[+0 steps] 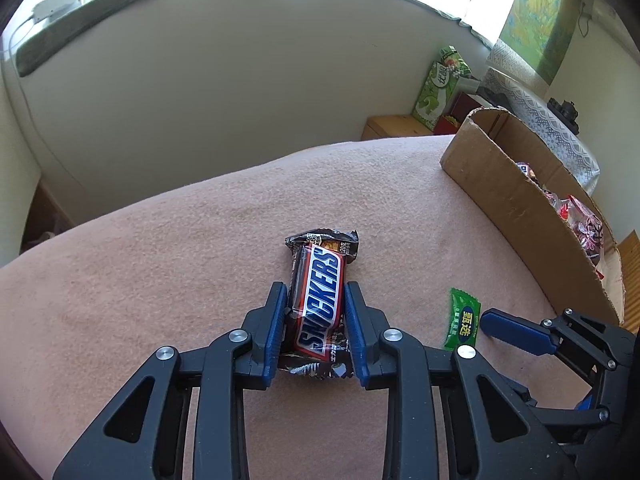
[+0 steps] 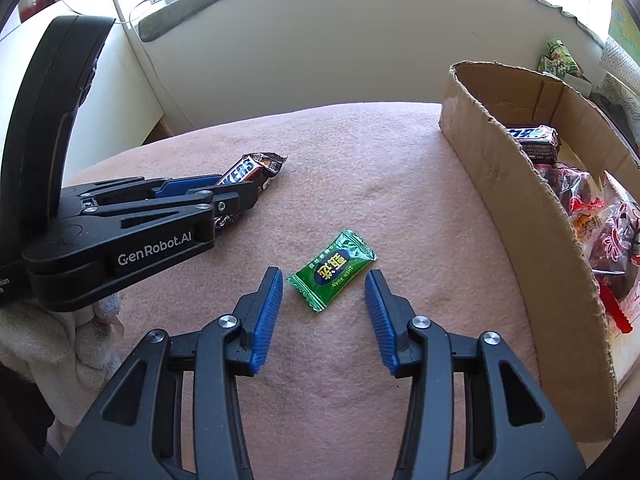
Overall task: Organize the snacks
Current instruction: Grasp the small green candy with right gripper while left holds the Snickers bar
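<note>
The left gripper (image 1: pixel 316 300) fills the bottom of its own view, its blue jaws clamped on the long sides of a Snickers bar (image 1: pixel 320 300) that lies lengthwise on the pink blanket (image 1: pixel 180 240) covering the table; the bar's crimped far end sticks out past the fingertips and its near end shows between the finger bases. Just to the right of that bar lies a small green candy (image 2: pixel 332 270), flat on the blanket and slightly askew. The right gripper (image 2: pixel 324 280) sits over it with jaws apart, one blue pad on either side of the wrapper and neither touching it. Further right stands a cardboard box (image 2: pixel 520 200) with a torn, wavy rim, its near wall just beyond the right gripper. Inside it are another Snickers bar (image 2: pixel 532 138) toward the far end and red-wrapped snack packets (image 2: pixel 600 232) nearer the camera. Behind the box, against the pale wall, stands a green package (image 1: pixel 438 84). In the right wrist view a cream sleeve (image 2: pixel 40 340) shows under the left gripper's black body.
</note>
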The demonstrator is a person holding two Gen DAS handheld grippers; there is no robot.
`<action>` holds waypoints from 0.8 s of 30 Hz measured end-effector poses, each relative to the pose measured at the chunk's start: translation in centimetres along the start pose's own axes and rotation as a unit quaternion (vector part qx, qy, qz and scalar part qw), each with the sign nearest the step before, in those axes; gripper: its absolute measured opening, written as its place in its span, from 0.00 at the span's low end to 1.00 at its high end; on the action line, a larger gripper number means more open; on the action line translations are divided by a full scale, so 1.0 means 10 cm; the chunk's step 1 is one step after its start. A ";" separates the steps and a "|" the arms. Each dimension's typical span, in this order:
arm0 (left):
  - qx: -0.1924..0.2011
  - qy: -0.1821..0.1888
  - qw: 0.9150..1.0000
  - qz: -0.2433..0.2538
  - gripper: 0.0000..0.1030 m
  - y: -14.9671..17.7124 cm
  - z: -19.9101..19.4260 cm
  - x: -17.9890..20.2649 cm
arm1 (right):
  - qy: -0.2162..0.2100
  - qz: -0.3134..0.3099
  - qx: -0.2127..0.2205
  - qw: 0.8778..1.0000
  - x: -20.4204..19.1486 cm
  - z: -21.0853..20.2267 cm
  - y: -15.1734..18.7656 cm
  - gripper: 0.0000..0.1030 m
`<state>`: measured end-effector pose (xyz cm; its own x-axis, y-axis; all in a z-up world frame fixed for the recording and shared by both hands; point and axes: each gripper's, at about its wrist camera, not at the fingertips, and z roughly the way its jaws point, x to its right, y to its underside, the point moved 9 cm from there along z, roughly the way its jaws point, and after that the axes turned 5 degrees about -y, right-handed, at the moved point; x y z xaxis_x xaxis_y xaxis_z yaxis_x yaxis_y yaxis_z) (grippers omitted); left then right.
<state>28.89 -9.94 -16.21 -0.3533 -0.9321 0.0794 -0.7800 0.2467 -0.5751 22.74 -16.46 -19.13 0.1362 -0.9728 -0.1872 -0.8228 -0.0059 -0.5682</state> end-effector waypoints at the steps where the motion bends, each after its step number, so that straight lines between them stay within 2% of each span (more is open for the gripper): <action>1: 0.001 -0.001 1.000 -0.002 0.27 0.01 -0.01 -0.02 | 0.003 -0.002 -0.003 1.000 -0.01 0.03 -0.01 0.44; 8: 0.005 -0.003 1.000 -0.016 0.27 0.07 -0.07 -0.15 | 0.023 -0.021 -0.005 0.999 -0.10 0.20 -0.14 0.42; 12: 0.008 -0.006 1.000 -0.024 0.26 0.08 -0.09 -0.17 | 0.044 -0.054 -0.005 0.998 -0.14 0.23 -0.14 0.24; 13: 0.009 -0.007 1.000 -0.025 0.26 0.09 -0.10 -0.17 | 0.043 -0.057 -0.005 0.997 -0.15 0.22 -0.13 0.23; 24: 0.027 -0.011 0.999 -0.031 0.26 0.15 -0.30 -0.10 | 0.013 -0.053 0.011 0.998 -0.10 0.01 -0.03 0.21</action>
<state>26.55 -7.88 -14.71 -0.2928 -0.9510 0.0991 -0.7715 0.1737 -0.6121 22.86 -15.48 -18.83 0.2071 -0.9728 -0.1033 -0.7916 -0.1046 -0.6020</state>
